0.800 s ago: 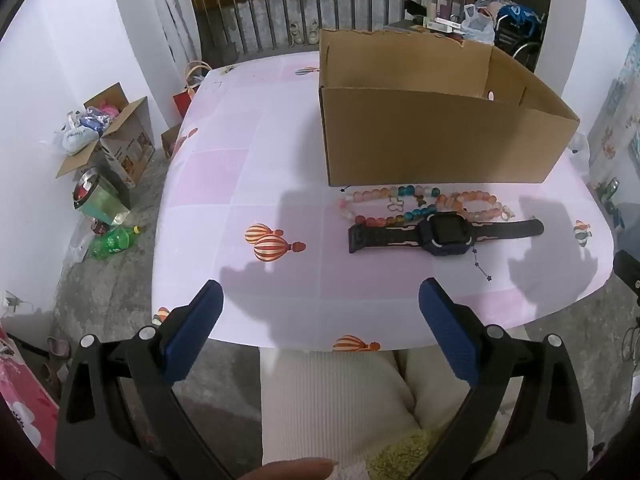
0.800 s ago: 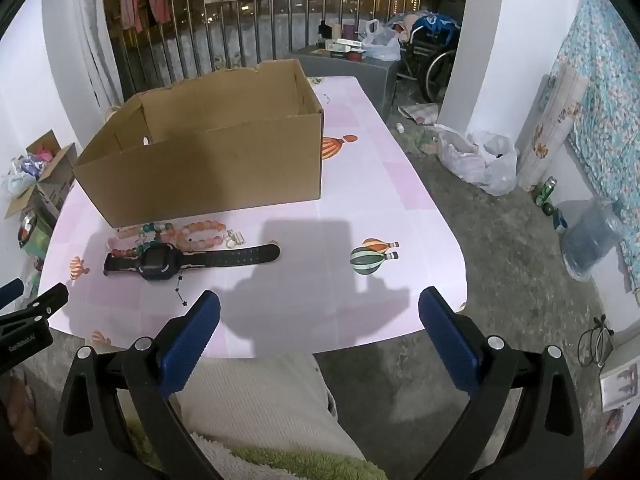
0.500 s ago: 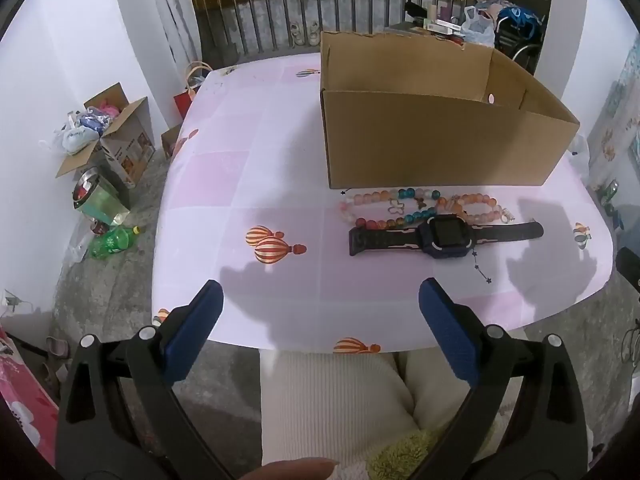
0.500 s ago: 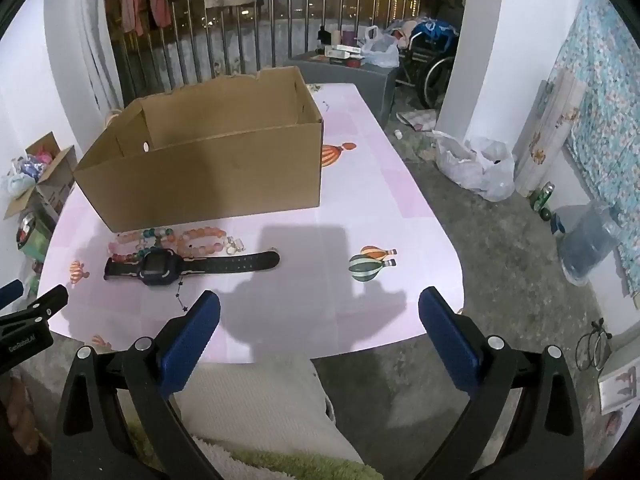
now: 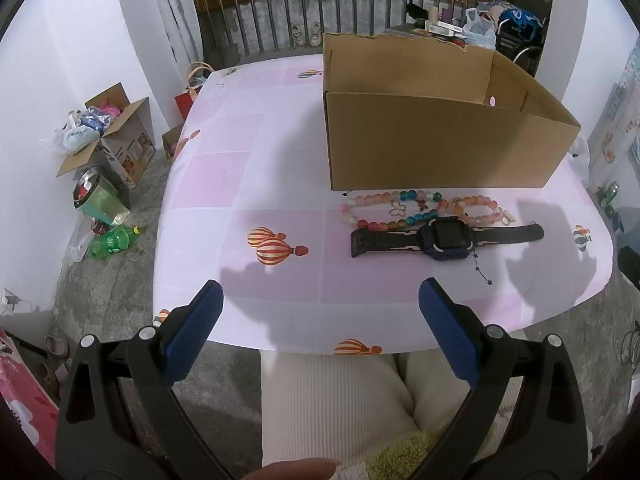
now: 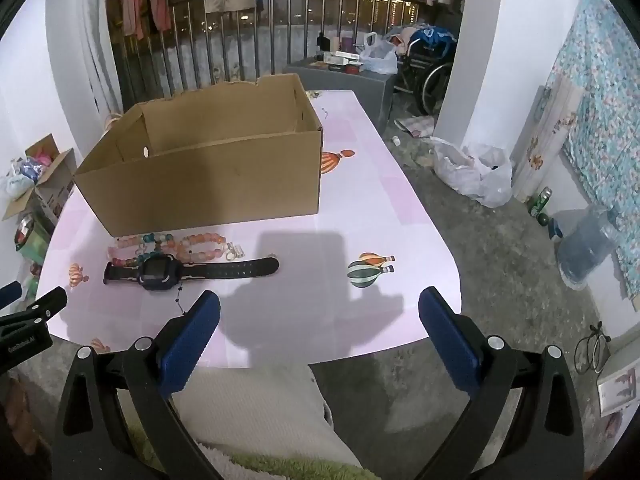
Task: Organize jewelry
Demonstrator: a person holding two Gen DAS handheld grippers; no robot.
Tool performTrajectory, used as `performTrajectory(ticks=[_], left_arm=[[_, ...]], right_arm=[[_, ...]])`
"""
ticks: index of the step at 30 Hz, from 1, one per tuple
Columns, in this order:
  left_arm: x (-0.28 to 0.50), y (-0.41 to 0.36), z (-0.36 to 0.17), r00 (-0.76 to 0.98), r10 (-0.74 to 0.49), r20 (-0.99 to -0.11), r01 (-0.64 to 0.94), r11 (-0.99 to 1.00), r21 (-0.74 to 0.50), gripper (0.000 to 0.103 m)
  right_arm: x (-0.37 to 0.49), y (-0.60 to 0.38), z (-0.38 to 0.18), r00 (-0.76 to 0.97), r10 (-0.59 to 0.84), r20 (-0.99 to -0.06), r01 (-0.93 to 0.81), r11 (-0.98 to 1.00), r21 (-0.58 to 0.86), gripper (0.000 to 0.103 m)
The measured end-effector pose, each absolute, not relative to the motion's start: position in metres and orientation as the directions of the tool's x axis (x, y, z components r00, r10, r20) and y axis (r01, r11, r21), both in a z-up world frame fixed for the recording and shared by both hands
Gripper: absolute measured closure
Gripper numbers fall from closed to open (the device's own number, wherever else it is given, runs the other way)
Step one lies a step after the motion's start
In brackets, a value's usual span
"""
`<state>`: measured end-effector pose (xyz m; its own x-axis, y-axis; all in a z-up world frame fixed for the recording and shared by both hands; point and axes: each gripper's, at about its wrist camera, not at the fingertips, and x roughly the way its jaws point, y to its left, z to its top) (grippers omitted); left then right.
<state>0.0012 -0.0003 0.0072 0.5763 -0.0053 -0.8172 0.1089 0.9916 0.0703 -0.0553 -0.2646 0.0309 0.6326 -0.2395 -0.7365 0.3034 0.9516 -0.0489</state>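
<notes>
A black and blue wristwatch [image 5: 446, 237] [image 6: 160, 271] lies flat on the pink table [image 5: 248, 184] [image 6: 360, 208]. Just behind it sit bead bracelets [image 5: 400, 210] [image 6: 168, 245] in pink, orange and teal, with small metal charms. A thin dark star chain [image 5: 482, 272] [image 6: 179, 298] trails from the watch toward the table's front edge. An open brown cardboard box [image 5: 436, 148] [image 6: 208, 184] stands behind the jewelry. My left gripper [image 5: 320, 306] hovers open over the front edge, left of the watch. My right gripper [image 6: 319, 314] is open too, right of the watch. Both hold nothing.
The person's lap in cream clothing [image 5: 332, 404] lies below the front table edge. On the floor at left are a box of clutter [image 5: 108, 136], a bin [image 5: 96, 200] and a green bottle [image 5: 112, 240]. At right are plastic bags [image 6: 472, 172] and a water jug [image 6: 588, 248].
Both views have shifted slightly, with the table and box a little lower in frame. Both grippers stay wide open and the jewelry has not moved.
</notes>
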Motion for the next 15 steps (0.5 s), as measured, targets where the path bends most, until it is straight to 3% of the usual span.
performTrajectory(ticks=[15], left_arm=[[0.0026,0.0041,0.0042,0.590,-0.001,-0.807,0.099,0.993,0.071,0.008]], right_arm=[[-0.0572,-0.2638,0.0334,0.642,-0.248,-0.726,0.307,0.950,-0.054,0.006]])
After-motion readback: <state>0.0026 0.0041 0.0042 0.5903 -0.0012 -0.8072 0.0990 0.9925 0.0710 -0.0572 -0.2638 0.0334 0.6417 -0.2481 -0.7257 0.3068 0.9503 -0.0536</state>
